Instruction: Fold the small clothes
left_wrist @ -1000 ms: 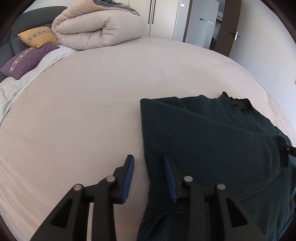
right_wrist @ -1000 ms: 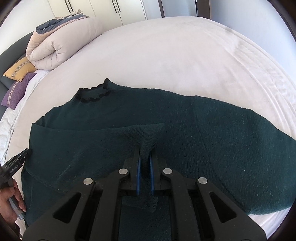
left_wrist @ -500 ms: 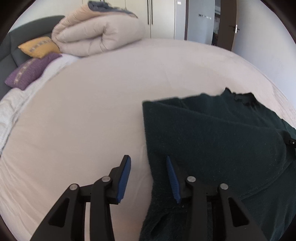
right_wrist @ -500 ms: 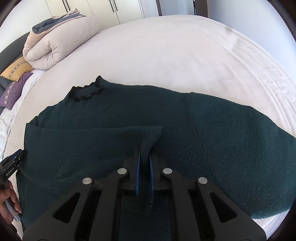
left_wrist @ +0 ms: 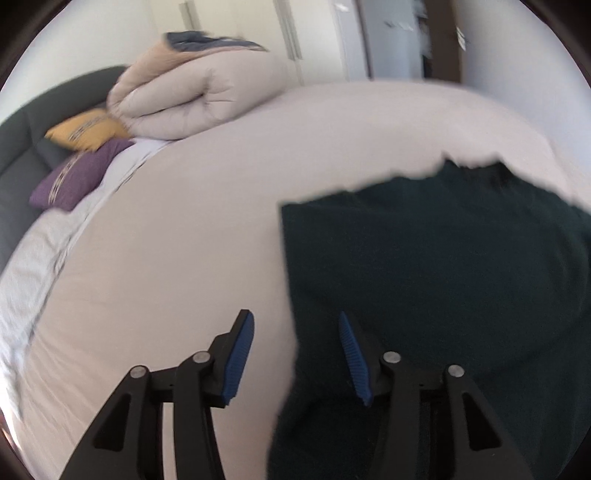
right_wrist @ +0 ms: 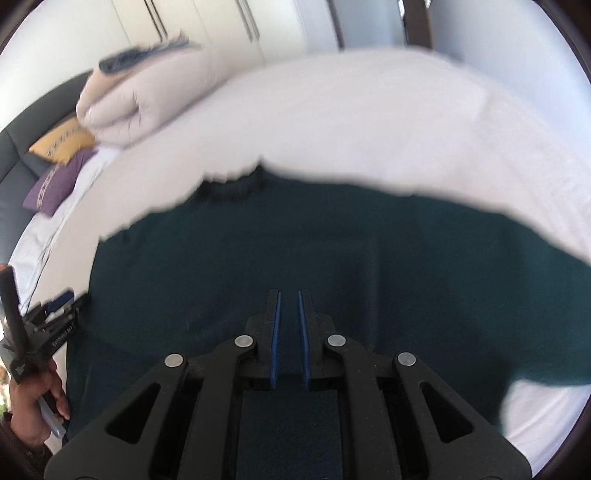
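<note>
A dark green sweater (right_wrist: 332, 266) lies spread on the pale bed, its collar (right_wrist: 236, 186) toward the far side; it also shows in the left wrist view (left_wrist: 436, 266). My right gripper (right_wrist: 289, 299) hangs over the sweater's middle with its jaws slightly apart and nothing between them. My left gripper (left_wrist: 295, 325) is open over the sweater's left edge, one finger above the sheet, the other above the cloth. The left gripper also shows at the left edge of the right wrist view (right_wrist: 48, 328), held by a hand. Both views are blurred.
A rolled beige duvet (left_wrist: 195, 99) lies at the bed's head, with a yellow cushion (left_wrist: 85, 129) and a purple cushion (left_wrist: 77, 177) beside a dark headboard. White wardrobes (right_wrist: 207, 33) and a door stand beyond. Bare sheet (left_wrist: 166, 258) stretches left of the sweater.
My right gripper has let go of the pinched fold of sweater and opened slightly; the fold now lies flat. Both grippers have tilted up and the views are blurred by motion.
</note>
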Motion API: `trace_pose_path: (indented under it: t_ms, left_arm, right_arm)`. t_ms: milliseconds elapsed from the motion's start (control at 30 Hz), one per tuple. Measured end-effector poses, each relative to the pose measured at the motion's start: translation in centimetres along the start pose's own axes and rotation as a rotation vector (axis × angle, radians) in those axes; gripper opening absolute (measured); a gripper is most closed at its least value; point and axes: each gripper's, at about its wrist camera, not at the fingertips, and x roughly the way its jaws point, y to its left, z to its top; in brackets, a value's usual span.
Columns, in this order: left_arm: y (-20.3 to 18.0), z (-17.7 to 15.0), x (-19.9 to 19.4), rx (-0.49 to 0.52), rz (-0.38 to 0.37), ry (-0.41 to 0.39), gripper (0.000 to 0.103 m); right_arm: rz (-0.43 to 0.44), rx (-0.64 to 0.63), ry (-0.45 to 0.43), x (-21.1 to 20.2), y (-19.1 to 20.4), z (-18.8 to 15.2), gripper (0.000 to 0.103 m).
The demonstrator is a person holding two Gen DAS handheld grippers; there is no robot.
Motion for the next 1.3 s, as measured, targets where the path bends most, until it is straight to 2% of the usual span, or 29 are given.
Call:
trace_pose_path:
  t_ms: [33,67,100,233,333,400,500,567,700,800,967,1067,1133,1200,1300]
  left_arm:
    - [-0.4,-0.3,0.6,0.031,0.012,0.026,0.056]
    - [0.0,-0.4,0.6,0.011,-0.003,0.018,0.058]
    - [0.5,-0.3,0.7,-0.014,-0.010,0.027,0.065]
    - [2.9,-0.7,-0.7,-0.152,-0.109,0.056,0.065]
    - [2.6,-1.8,-3.5,-0.147,-0.176,0.016,0.067]
    - [2.0,-2.3,-5.0,-0.155,-0.235,-0.002,0.077]
    - [0.5,-3.0,-7.9,-0.165,-0.390,-0.032,0.091]
    - [-0.8,-3.3,-9.4,-0.164,-0.454,-0.045,0.098]
    - [-3.5,-3.6,-11.7,-0.173,-0.537,-0.041,0.099]
    - [-5.0,-3.6,-11.7,-0.217,-0.586,-0.009,0.099]
    - [-7.6,-3.8,-11.5,-0.242,-0.613,0.037,0.099]
    - [-8.9,-4.2,-11.4,-0.266,-0.644,0.060,0.099]
    - [-9.6,-4.3,-11.7,-0.276,-0.654,0.065,0.101]
    - [-9.9,-4.1,-11.6,-0.282,-0.667,0.065,0.102]
    - [-10.3,-3.9,-11.8,-0.292,-0.674,0.066,0.102]
  right_arm:
    - [0.064,0.064,-0.002,0.5,-1.5,-0.4,0.008]
    - [0.114,0.106,-0.024,0.1,-2.6,-0.6,0.007]
    - [0.114,0.125,-0.023,-0.2,-3.2,-0.7,0.007]
    - [0.049,0.146,-0.080,-4.8,-5.5,-1.9,0.007]
    - [0.058,0.236,-0.149,-9.4,-9.3,-3.9,0.008]
    - [0.057,0.297,-0.176,-11.8,-11.8,-5.5,0.008]
    - [0.012,0.367,-0.221,-15.6,-15.8,-8.3,0.008]
    - [-0.002,0.424,-0.243,-17.7,-18.6,-10.2,0.008]
    - [-0.032,0.570,-0.266,-19.8,-25.2,-12.9,0.008]
    - [-0.027,0.700,-0.289,-20.7,-29.3,-14.6,0.008]
    - [0.005,0.790,-0.282,-20.4,-32.6,-16.0,0.010]
    - [0.056,0.841,-0.282,-19.7,-33.7,-16.5,0.025]
    - [0.123,0.861,-0.328,-19.5,-34.2,-16.6,0.054]
    - [0.119,0.854,-0.351,-20.3,-35.1,-16.4,0.061]
    - [0.128,0.856,-0.363,-20.0,-35.6,-15.3,0.061]
